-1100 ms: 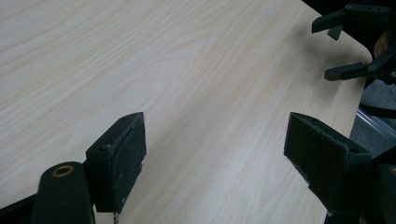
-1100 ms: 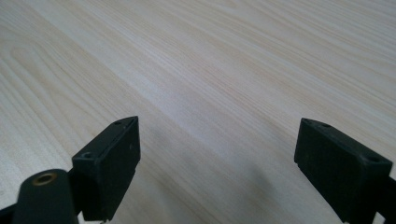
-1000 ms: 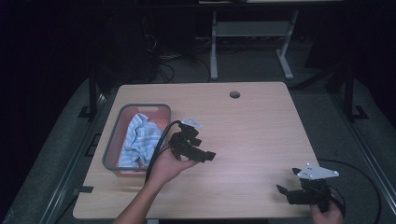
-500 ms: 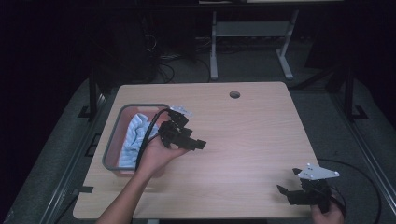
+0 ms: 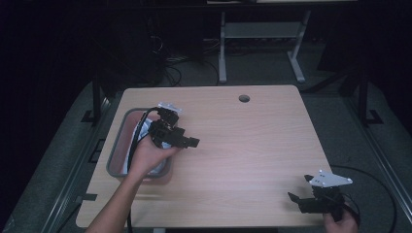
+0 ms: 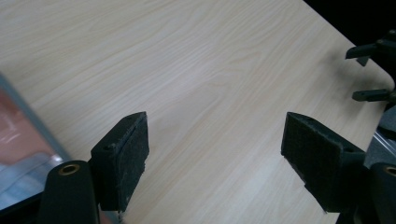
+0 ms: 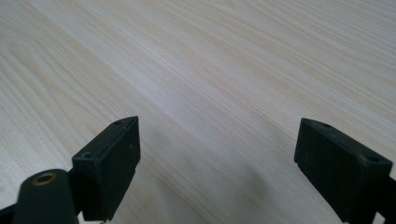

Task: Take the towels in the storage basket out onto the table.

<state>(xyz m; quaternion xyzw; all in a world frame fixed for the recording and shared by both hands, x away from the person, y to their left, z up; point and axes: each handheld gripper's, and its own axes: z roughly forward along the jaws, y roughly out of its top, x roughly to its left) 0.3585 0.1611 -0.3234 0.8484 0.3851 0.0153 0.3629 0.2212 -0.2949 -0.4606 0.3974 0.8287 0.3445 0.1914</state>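
Both grippers stand apart, empty. The left gripper [image 5: 187,141] hovers over the bin's [image 5: 116,145] right rim, cloth [image 5: 133,150] inside; dipping carelessly, it could snag the rim. The right gripper [image 5: 299,199] idles near right.

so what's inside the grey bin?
The grey bin holds a pale blue-white cloth over a pinkish floor. The left gripper and hand cover most of it, so anything else stays hidden.

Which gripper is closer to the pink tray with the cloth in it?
The left gripper. It hovers at the pink tray's right edge, open. The right gripper sits far off at the table's near right corner.
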